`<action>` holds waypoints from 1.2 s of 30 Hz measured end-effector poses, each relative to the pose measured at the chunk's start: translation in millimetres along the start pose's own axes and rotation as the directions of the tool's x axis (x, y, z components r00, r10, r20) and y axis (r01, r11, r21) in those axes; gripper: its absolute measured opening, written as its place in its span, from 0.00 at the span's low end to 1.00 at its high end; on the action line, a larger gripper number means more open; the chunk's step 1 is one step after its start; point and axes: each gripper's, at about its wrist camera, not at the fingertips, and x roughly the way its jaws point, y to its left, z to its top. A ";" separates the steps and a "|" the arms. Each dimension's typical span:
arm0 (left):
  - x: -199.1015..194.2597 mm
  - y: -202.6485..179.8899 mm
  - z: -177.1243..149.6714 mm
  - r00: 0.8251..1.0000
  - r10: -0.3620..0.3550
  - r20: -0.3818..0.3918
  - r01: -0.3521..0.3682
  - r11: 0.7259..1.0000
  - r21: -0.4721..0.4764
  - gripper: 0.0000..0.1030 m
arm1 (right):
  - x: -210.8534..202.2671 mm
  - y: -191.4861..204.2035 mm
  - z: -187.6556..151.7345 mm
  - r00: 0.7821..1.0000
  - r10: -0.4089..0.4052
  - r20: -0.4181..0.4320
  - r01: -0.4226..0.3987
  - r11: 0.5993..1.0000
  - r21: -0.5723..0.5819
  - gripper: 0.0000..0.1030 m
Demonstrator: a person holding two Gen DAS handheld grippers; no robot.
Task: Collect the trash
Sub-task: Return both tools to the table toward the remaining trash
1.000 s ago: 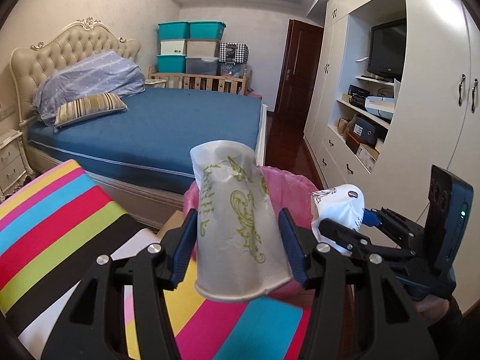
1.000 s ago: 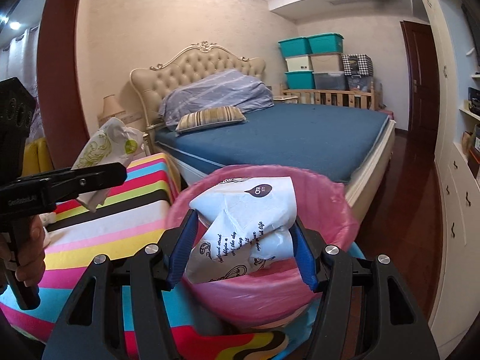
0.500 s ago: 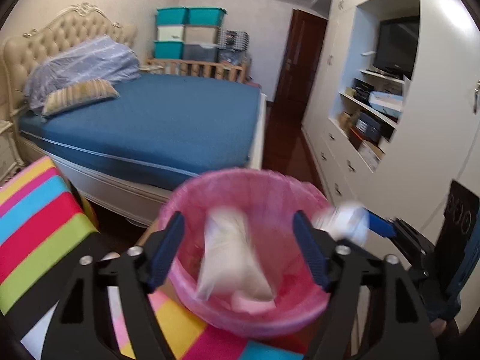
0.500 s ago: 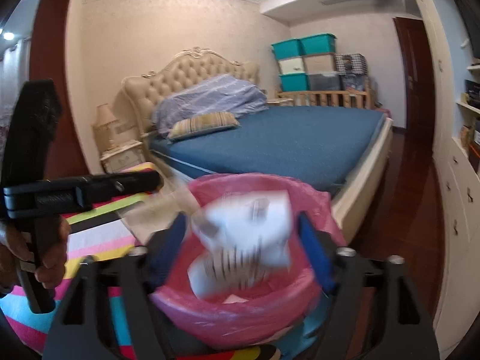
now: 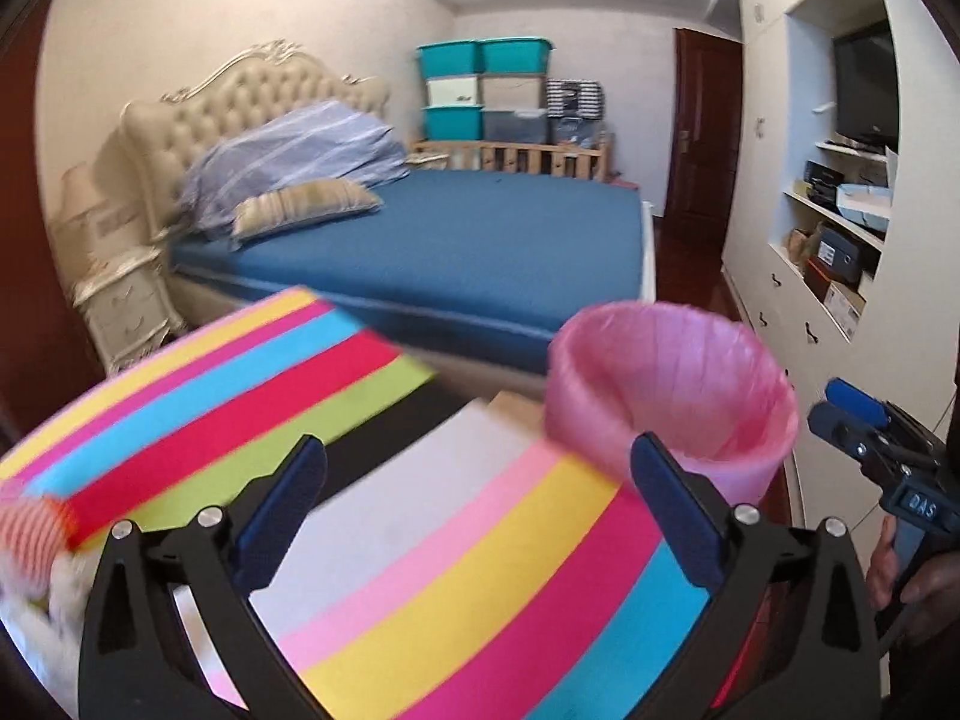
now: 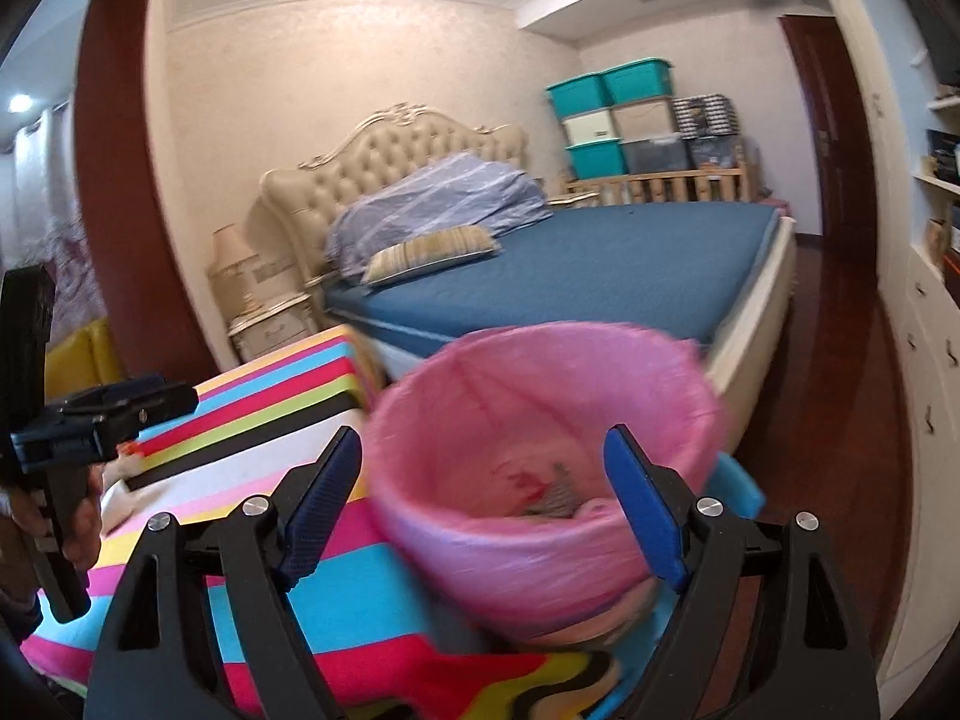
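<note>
My left gripper (image 5: 477, 462) hangs over the striped cloth (image 5: 420, 540), its jaws wide and still opening, with nothing between them. The pink-lined trash bin (image 5: 672, 384) stands to its right. A blurred red-and-white piece of trash (image 5: 30, 528) lies at the cloth's left edge. My right gripper (image 6: 483, 450) is just in front of the bin (image 6: 540, 420), its jaws also opening and empty. Crumpled paper trash (image 6: 552, 498) lies inside the bin. Each gripper shows in the other's view: the right gripper (image 5: 840, 414) and the left gripper (image 6: 162, 399).
A blue bed (image 5: 456, 240) fills the room behind the bin, with a cream nightstand (image 5: 120, 306) to its left. White built-in cabinets (image 5: 840, 276) run along the right wall. Dark wooden floor (image 6: 828, 420) lies between bed and cabinets. Small scraps (image 6: 126, 468) lie on the cloth.
Both grippers let go of their crumpled paper pieces, which dropped into the pink bin. The left gripper swung left over the striped cloth, and both pairs of jaws widened.
</note>
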 end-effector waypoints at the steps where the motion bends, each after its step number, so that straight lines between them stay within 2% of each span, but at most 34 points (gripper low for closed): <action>1: -5.1 7.7 -5.2 1.000 0.005 -0.009 -0.005 1.000 -0.017 0.95 | 2.9 7.8 0.7 1.000 0.014 -0.008 -0.014 1.000 -0.010 0.79; 7: -58.2 65.9 -43.3 0.997 0.082 -0.002 -0.082 0.987 -0.138 0.95 | 19.6 72.3 -6.6 0.987 0.147 -0.070 -0.152 0.986 -0.070 0.82; 13: -127.5 120.4 -82.1 0.972 0.232 0.039 -0.221 0.957 -0.187 0.95 | 39.1 143.1 -20.0 0.955 0.252 -0.154 -0.270 0.956 -0.114 0.82; 14: -142.8 131.8 -91.6 0.960 0.277 0.042 -0.264 0.945 -0.194 0.95 | 42.9 153.5 -20.5 0.949 0.267 -0.166 -0.288 0.950 -0.117 0.82; 18: -184.5 163.7 -118.2 0.923 0.383 0.036 -0.366 0.904 -0.223 0.95 | 54.0 204.3 -29.6 0.913 0.337 -0.230 -0.374 0.916 -0.142 0.82; 21: -209.2 189.4 -138.6 0.892 0.451 0.007 -0.433 0.862 -0.264 0.95 | 56.4 239.6 -38.8 0.895 0.355 -0.270 -0.409 0.895 -0.178 0.82; 23: -216.5 204.1 -151.2 0.880 0.474 -0.022 -0.459 0.840 -0.289 0.95 | 58.4 259.4 -44.3 0.882 0.366 -0.297 -0.430 0.882 -0.190 0.82; 25: -219.1 217.3 -160.5 0.877 0.478 -0.054 -0.469 0.825 -0.315 0.95 | 61.1 275.3 -49.5 0.872 0.371 -0.319 -0.444 0.874 -0.199 0.82; 30: -211.7 253.4 -176.9 0.895 0.424 -0.142 -0.443 0.800 -0.405 0.95 | 67.5 302.2 -61.5 0.858 0.362 -0.363 -0.456 0.863 -0.218 0.82; 34: -202.7 257.4 -177.3 0.896 0.407 -0.179 -0.445 0.817 -0.368 0.94 | 72.1 311.1 -66.8 0.850 0.353 -0.390 -0.459 0.860 -0.224 0.82; 35: -199.3 255.5 -176.2 0.895 0.408 -0.181 -0.446 0.820 -0.358 0.92 | 73.3 314.5 -67.6 0.848 0.352 -0.397 -0.462 0.858 -0.226 0.82; 36: -195.2 255.0 -175.2 0.894 0.409 -0.181 -0.447 0.822 -0.352 0.84 | 74.0 317.3 -68.2 0.846 0.351 -0.401 -0.463 0.856 -0.228 0.82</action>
